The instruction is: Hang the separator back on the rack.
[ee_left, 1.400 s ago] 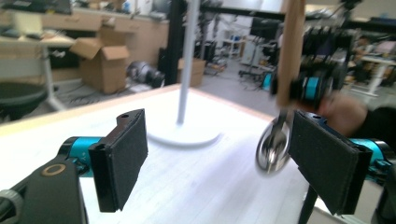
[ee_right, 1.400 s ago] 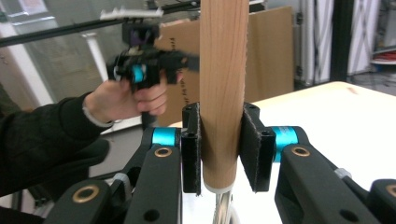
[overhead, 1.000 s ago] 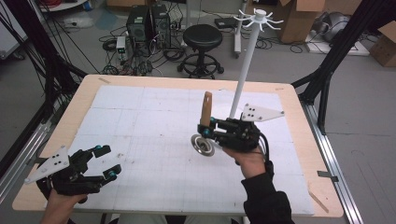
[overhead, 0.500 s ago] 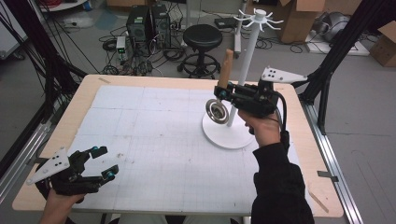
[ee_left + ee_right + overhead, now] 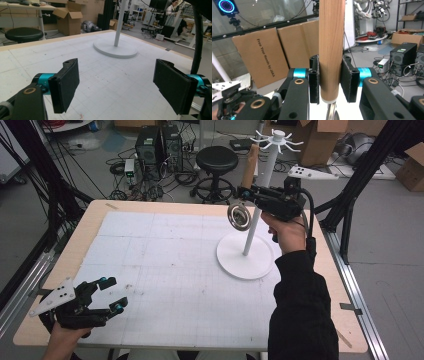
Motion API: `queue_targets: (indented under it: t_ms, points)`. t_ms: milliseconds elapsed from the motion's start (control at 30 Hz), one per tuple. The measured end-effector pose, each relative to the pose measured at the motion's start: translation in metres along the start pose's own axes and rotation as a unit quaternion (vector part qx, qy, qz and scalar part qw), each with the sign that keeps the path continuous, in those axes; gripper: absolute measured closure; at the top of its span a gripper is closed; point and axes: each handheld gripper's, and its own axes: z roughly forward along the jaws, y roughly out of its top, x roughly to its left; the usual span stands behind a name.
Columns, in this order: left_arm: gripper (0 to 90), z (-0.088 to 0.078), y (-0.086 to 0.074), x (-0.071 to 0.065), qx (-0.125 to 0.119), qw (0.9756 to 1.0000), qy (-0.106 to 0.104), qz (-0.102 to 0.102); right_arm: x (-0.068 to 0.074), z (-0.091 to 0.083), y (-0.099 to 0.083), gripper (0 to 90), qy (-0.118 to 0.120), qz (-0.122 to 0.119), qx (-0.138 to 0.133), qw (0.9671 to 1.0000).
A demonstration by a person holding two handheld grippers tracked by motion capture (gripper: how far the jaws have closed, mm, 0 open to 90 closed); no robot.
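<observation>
right gripper (image 5: 243,195) up high over the far right of the counter (image 5: 90,227), jaws clamped on the wooden handle (image 5: 249,166) of a utensil, handle standing nearly upright. seen close in the right gripper view: both black pads pressed flat against the round wooden handle (image 5: 331,47), one on each side, lower end of the wood just below the pads, a bit of metal stem under it. round metal head (image 5: 239,216) of the utensil hanging below the jaws in the high view, clear of the counter, just left of the white pole (image 5: 261,195) of the hanging rack. rack's round white base (image 5: 230,257) flat on the gridded mat (image 5: 150,260), pole rising to a ring of short white pegs (image 5: 278,139) at the top. handle tip near those pegs, slightly left of them and lower; touching or apart, cannot tell.

left gripper (image 5: 114,295) low at the near left corner of the counter, hand wrapped around its body, jaws spread wide with nothing between them. same in the left gripper view: two black pads (image 5: 64,85) well apart, bare mat between, rack base (image 5: 115,48) and pole farther off across the counter.

black stool (image 5: 216,160) on the floor beyond the far edge.
</observation>
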Motion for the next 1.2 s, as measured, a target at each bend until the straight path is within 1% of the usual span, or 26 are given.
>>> queue_targets:
  t_ms: [200,333,367,433,533,667,867,900,967,1033,1133,1200]
  points:
    - [21.5,0.0,0.0,0.0,0.0,1.0,-0.003,-0.002,-0.009,0.002,0.004,71.3,-0.004,0.015,-0.006,0.9999]
    - [21.6,-0.001,0.0,0.001,-0.003,1.0,-0.002,-0.005,-0.013,0.003,0.003,71.2,-0.01,0.025,-0.005,0.9996]
    - [21.6,-0.002,0.0,0.002,-0.003,1.0,-0.002,-0.004,-0.015,0.003,0.003,71.2,-0.011,0.024,-0.005,0.9996]
    - [21.6,-0.002,0.0,0.002,-0.004,1.0,-0.002,-0.005,-0.017,0.002,0.003,71.2,-0.012,0.03,-0.009,0.9994]
    - [21.6,-0.001,0.0,0.002,-0.003,1.0,-0.002,-0.006,-0.018,0.002,0.003,71.2,-0.011,0.028,-0.009,0.9995]
    - [21.6,-0.001,0.0,0.002,-0.003,1.0,-0.003,-0.007,-0.02,0.001,0.002,71.2,-0.017,0.032,-0.009,0.9993]
    - [21.5,-0.002,0.0,0.002,-0.004,1.0,0.0,-0.008,-0.022,-0.001,-0.001,70.6,-0.031,0.032,-0.006,0.999]
    - [21.6,-0.002,0.0,0.002,-0.004,1.0,-0.001,-0.008,-0.022,-0.002,-0.002,69.2,-0.035,0.031,-0.005,0.9989]
    - [21.6,-0.002,0.0,0.002,-0.004,1.0,0.0,-0.009,-0.022,-0.005,-0.003,61.2,-0.041,0.032,-0.015,0.9985]
    - [21.6,-0.002,-0.001,0.003,-0.004,0.9999,0.0,-0.009,-0.021,-0.008,-0.005,52.2,-0.054,0.033,-0.019,0.9978]
    - [21.6,-0.002,-0.001,0.003,-0.005,0.9999,0.0,-0.009,-0.018,-0.014,-0.009,48.2,-0.065,0.026,-0.016,0.9974]
    - [21.6,-0.002,-0.001,0.004,-0.005,0.9999,0.001,-0.009,-0.015,-0.019,-0.014,43.8,-0.07,0.022,-0.017,0.9972]
